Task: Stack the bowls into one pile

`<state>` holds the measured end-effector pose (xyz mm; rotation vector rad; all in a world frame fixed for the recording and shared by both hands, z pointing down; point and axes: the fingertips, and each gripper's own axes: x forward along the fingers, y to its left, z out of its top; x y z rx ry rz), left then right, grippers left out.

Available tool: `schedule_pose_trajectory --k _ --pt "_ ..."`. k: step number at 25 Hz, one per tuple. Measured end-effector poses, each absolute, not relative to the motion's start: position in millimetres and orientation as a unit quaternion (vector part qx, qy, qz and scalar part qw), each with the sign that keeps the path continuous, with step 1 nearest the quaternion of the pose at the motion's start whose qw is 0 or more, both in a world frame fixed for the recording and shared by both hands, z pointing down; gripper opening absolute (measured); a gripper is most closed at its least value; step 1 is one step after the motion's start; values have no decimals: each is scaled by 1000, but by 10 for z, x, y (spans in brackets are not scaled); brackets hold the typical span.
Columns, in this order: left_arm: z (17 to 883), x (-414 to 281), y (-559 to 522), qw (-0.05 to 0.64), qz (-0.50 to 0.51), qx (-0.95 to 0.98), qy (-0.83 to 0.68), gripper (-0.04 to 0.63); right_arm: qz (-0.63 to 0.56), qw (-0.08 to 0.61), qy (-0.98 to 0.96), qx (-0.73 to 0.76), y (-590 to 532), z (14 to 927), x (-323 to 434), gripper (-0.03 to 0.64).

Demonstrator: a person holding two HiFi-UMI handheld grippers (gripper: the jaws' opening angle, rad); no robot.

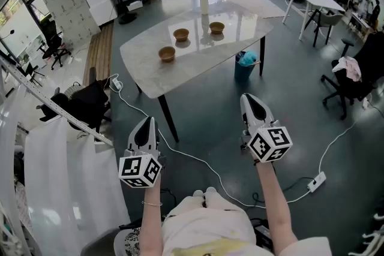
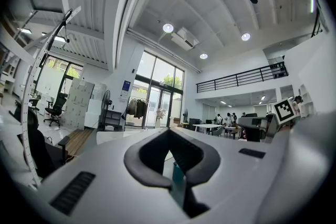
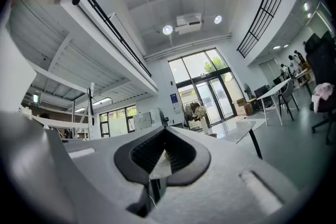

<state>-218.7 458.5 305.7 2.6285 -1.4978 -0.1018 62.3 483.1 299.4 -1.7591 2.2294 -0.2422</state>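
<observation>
We hold the left gripper (image 1: 147, 122) and the right gripper (image 1: 251, 98) out over the dark floor (image 1: 300, 99), each topped by its marker cube, jaws looking closed and empty, well short of the white marble-look table (image 1: 240, 33). On it three brown bowls stand apart, none stacked: the near bowl (image 1: 167, 54), the middle bowl (image 1: 181, 34) behind it, and the right bowl (image 1: 216, 27) near a white vase (image 1: 204, 3) of pink flowers. A blue bin (image 1: 245, 64) sits by the table's right leg, and a white cable (image 1: 198, 159) trails across the floor, with a power strip (image 1: 316, 181) at lower right.
</observation>
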Motion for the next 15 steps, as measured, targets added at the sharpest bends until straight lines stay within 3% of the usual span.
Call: schedule_pose_trajectory --k 15 --pt "3221 -2070 4550 75 -26 863 -498 0 -86 117 786 -601 4726 3156 650 6"
